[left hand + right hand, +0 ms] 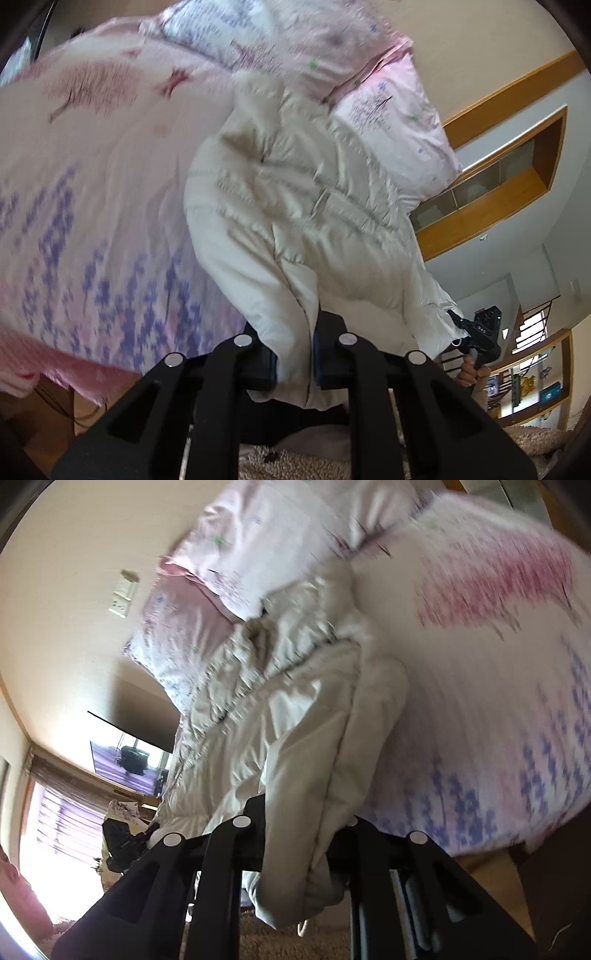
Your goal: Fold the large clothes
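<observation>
The left gripper is pinching the hem of a cream quilted jacket, and the right gripper is pinching another part of that hem. The jacket is stretching away from both grippers across a pink floral bedspread toward the pillows.

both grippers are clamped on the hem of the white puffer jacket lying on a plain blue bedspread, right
Not quite: the bedspread is pink with purple and red prints, as the left wrist view shows. Both the left gripper and right gripper are indeed clamped on the white puffer jacket.
</observation>
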A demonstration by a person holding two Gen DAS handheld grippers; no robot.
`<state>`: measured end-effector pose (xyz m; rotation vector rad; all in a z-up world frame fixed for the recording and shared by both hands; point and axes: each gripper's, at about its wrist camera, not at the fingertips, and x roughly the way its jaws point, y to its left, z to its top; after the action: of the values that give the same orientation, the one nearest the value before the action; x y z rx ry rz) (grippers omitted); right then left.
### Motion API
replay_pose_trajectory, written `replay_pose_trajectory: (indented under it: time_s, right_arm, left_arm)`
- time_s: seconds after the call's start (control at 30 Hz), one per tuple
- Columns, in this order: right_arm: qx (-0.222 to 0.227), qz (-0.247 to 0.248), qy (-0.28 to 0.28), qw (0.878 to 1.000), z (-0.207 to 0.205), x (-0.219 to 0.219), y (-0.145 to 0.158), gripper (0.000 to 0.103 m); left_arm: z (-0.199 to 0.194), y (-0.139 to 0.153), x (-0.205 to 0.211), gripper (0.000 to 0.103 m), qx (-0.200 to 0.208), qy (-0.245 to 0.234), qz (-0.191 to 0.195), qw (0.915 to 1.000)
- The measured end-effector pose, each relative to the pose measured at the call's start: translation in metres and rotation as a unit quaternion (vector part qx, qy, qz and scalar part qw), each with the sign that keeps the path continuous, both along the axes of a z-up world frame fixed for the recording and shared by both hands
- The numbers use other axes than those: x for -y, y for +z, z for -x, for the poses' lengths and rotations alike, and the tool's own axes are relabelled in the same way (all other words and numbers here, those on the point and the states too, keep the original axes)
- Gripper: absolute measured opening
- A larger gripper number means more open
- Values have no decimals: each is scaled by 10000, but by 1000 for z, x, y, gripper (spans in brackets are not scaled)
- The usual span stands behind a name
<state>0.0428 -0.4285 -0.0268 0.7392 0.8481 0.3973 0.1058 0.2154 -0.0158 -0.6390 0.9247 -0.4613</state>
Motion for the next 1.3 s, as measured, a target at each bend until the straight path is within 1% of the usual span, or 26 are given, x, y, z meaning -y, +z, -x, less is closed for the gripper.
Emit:
replay_pose_trajectory:
  time_s: [0.17, 0.27, 0.33, 0.47, 0.6, 0.7, 0.77, 0.83, 0.9, 1.0, 1.17, 1.3]
  right_arm:
    - [719, 348, -226, 9965, -13, -9, 40, 12]
    - [1007, 517, -433, 9926, -24, -10, 57, 12]
    - [1181, 656, -566, 9892, -38, -12, 71, 11]
    - [1414, 839, -678, 9841, -65, -19, 93, 11]
    - [1589, 931, -814, 9795, -100, -22, 111, 11]
    - [1611, 873, -935, 9786, -132, -22, 118, 11]
    - [1544, 821, -1031, 9792, -160, -22, 118, 11]
    - [1494, 841, -1096, 9791, -179, -23, 117, 11]
    - [1381, 835, -1155, 9801, -199, -22, 113, 11]
    - [1091, 901, -1250, 9820, -233, -21, 101, 12]
    - [375, 977, -1390, 9847, -274, -17, 72, 12]
    - [-451, 890, -1559, 9827, -307, -13, 42, 14]
  left_arm:
    - [-13, 36, -1, 14, 548, 145, -228, 9981]
    - [-25, 61, 1, 14, 921, 359, -425, 9942]
    - [-36, 71, 1, 14, 1000, 445, -465, 9929]
    - [-70, 95, 8, 14, 1259, 631, -796, 9868]
    - [-109, 112, 11, 14, 1314, 774, -893, 9843]
    - [-139, 120, 10, 14, 1306, 871, -914, 9834]
    - [-162, 123, 11, 14, 1292, 935, -936, 9828]
    - [-187, 124, 13, 14, 1274, 1002, -986, 9818]
    - [-206, 121, 13, 14, 1229, 1050, -1001, 9818]
    - [-238, 111, 14, 14, 1064, 1128, -1011, 9827]
    - [-280, 88, 17, 14, 762, 1174, -1114, 9839]
    - [-304, 66, 20, 15, 416, 1190, -1175, 9850]
